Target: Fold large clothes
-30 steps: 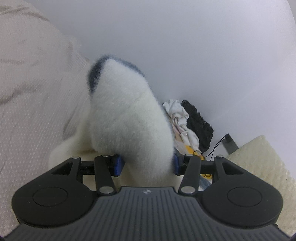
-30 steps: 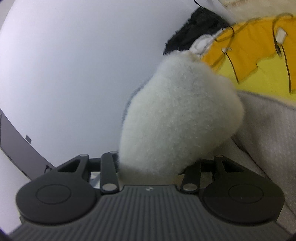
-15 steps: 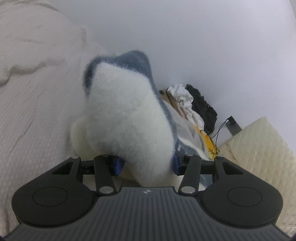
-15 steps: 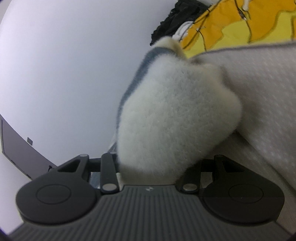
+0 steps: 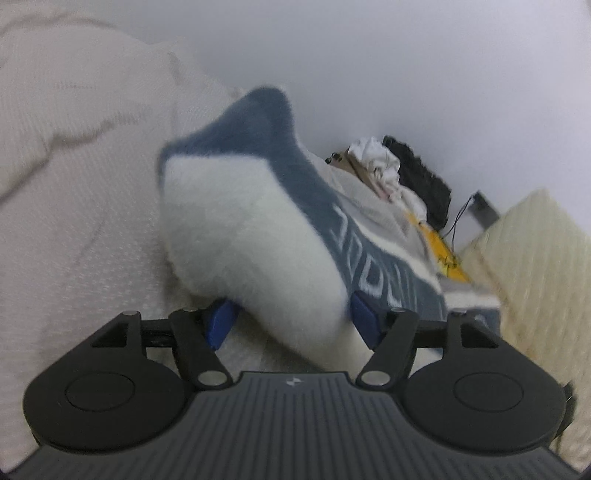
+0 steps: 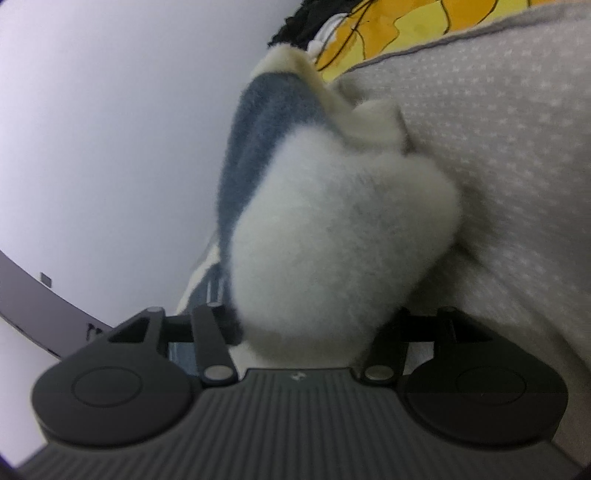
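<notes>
A fluffy white and blue-grey sweater (image 5: 258,229) bulges up between the blue pads of my left gripper (image 5: 291,317), which is shut on a bunched fold of it. Its blue band with white lettering runs off to the right over the bed. My right gripper (image 6: 306,332) is shut on another white fold of the same sweater (image 6: 332,236), which hides its fingertips. The sweater's blue band rises at the upper left of that fold.
A beige dotted bedspread (image 5: 74,206) lies at left and also fills the right wrist view's right side (image 6: 517,166). A pile of white, black and yellow clothes (image 5: 402,177) sits by the wall. A cream quilted pillow (image 5: 532,251) is at right. A yellow cloth (image 6: 406,26) lies at top.
Both grippers have moved down toward the bed with the sweater. In the left view the blue band and its lettering have come into sight and the fold has tipped rightward.
</notes>
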